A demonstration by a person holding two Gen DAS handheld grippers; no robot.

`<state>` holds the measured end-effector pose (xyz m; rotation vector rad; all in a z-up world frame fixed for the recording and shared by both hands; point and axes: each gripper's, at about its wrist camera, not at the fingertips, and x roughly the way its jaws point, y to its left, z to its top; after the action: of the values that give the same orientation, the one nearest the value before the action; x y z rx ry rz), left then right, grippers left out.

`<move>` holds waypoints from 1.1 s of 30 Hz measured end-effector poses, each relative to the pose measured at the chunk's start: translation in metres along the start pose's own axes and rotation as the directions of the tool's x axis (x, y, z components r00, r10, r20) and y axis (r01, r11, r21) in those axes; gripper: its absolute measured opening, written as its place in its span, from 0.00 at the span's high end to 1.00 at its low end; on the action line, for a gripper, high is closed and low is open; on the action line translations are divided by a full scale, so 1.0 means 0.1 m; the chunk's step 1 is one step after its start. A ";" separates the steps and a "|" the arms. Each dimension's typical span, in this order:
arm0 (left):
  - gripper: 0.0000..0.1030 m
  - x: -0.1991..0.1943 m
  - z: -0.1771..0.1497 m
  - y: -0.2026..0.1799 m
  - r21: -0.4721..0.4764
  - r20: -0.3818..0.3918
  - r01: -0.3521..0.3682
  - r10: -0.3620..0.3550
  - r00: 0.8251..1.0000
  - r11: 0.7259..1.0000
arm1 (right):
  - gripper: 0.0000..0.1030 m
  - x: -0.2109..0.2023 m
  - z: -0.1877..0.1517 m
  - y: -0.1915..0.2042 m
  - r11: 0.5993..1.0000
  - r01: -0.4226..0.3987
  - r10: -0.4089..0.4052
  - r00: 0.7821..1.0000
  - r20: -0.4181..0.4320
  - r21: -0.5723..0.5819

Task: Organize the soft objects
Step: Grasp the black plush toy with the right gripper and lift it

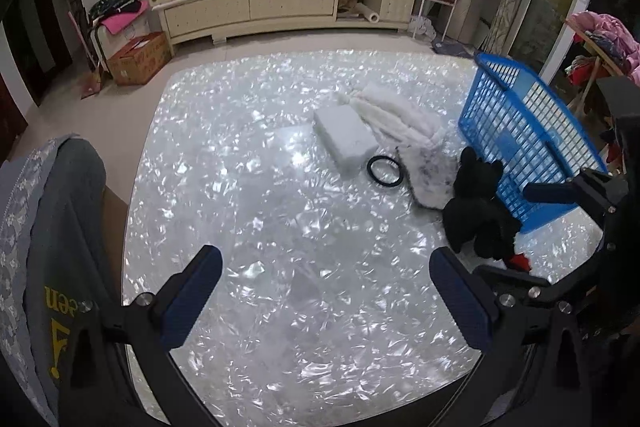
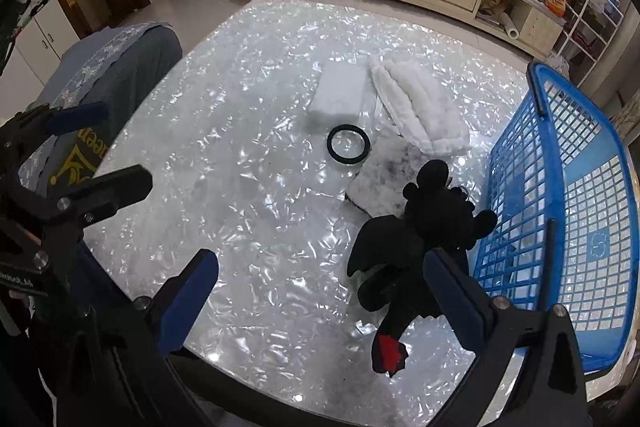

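Observation:
A black plush dragon (image 2: 416,247) with a red tail tip lies on the shiny table beside the blue basket (image 2: 568,187); the same plush dragon (image 1: 480,215) shows at right in the left wrist view. Behind it lie a white furry pad (image 2: 384,183), a black ring (image 2: 347,143), a white sponge block (image 2: 340,93) and a folded white fluffy cloth (image 2: 420,107). My right gripper (image 2: 320,291) is open just in front of the plush, its right finger next to the plush body. My left gripper (image 1: 326,291) is open over bare table, with nothing in it.
The blue basket (image 1: 528,135) stands tilted at the table's right edge. A chair with grey fabric (image 1: 52,227) sits at the left side. A long cabinet (image 1: 280,7) with clutter and a cardboard box (image 1: 138,59) stand across the floor.

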<state>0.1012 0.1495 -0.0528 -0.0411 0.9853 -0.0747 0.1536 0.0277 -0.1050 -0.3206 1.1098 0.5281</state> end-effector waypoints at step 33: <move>0.00 0.62 -0.17 -0.19 0.048 -0.093 0.048 -0.044 0.995 0.998 | 0.59 0.69 -0.33 -0.43 0.960 0.278 -0.271 0.952 -0.139 0.029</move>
<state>0.1204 0.1257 -0.1119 -0.0147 1.0741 -0.1444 0.1757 -0.0082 -0.1823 -0.4659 1.1826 0.2343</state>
